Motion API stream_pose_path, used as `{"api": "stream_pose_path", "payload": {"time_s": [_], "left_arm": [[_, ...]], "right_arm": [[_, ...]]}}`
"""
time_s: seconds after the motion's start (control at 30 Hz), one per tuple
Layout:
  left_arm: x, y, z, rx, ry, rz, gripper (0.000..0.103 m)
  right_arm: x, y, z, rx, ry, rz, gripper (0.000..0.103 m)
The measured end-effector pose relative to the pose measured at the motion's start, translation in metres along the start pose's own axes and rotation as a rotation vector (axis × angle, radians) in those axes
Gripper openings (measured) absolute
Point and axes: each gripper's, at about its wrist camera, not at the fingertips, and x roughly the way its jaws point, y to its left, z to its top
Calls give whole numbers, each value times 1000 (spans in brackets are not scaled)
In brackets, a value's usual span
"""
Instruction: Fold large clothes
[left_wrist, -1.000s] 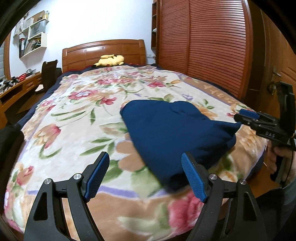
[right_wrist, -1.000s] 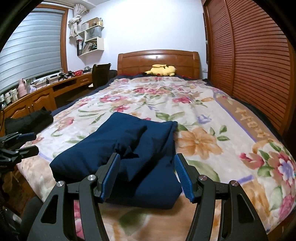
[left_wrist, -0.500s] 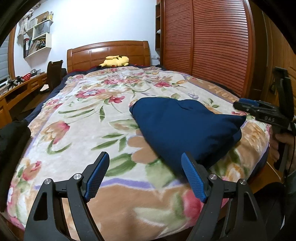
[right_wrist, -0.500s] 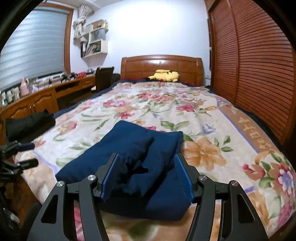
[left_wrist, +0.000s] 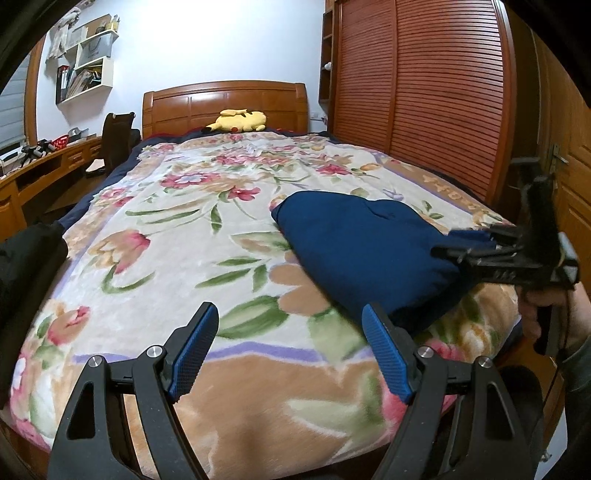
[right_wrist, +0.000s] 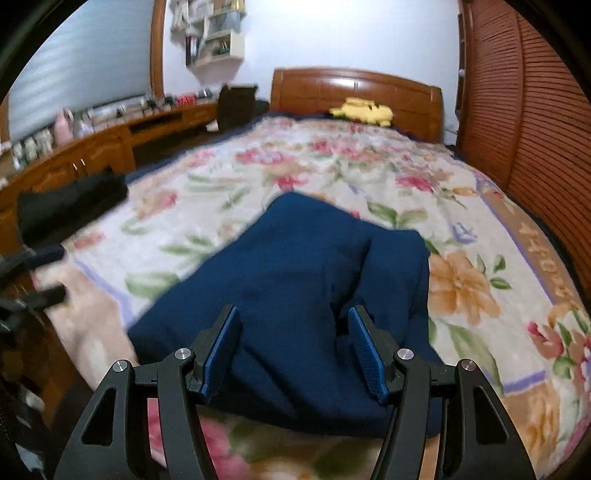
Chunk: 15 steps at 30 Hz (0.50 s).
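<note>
Navy folded garment (right_wrist: 303, 295) near bed edge (left_wrist: 295, 435)

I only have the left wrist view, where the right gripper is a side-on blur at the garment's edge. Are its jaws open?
Observer: Yes. The right wrist view shows the right gripper with jaws apart and the garment beyond them, not pinched.
Operator: Does the garment lie flat on top?
Observer: Not quite. A raised flap runs down its top toward the right-hand jaw.
Operator: Where is the left gripper from there?
Observer: The left gripper shows blurred at the picture's left edge, off the garment, by the corner of the bed.
</note>
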Motion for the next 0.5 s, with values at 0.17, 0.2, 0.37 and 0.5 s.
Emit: {"api": "stream_pose_path", "payload": {"time_s": [0.17, 0.2, 0.37, 0.5], "left_arm": [[2, 2, -3, -1, 8, -3, 81], [2, 2, -4, -1, 10, -4, 81], [2, -1, -5, 3, 13, -9, 81], [3, -2, -5, 4, 16, -13, 81]], "right_arm": [[25, -12, -4, 42, 59, 25, 63], [29, -14, -4, 52, 65, 39, 63], [39, -25, -6, 106, 72, 107, 63], [34, -29, -9, 114, 52, 138, 42]]}}
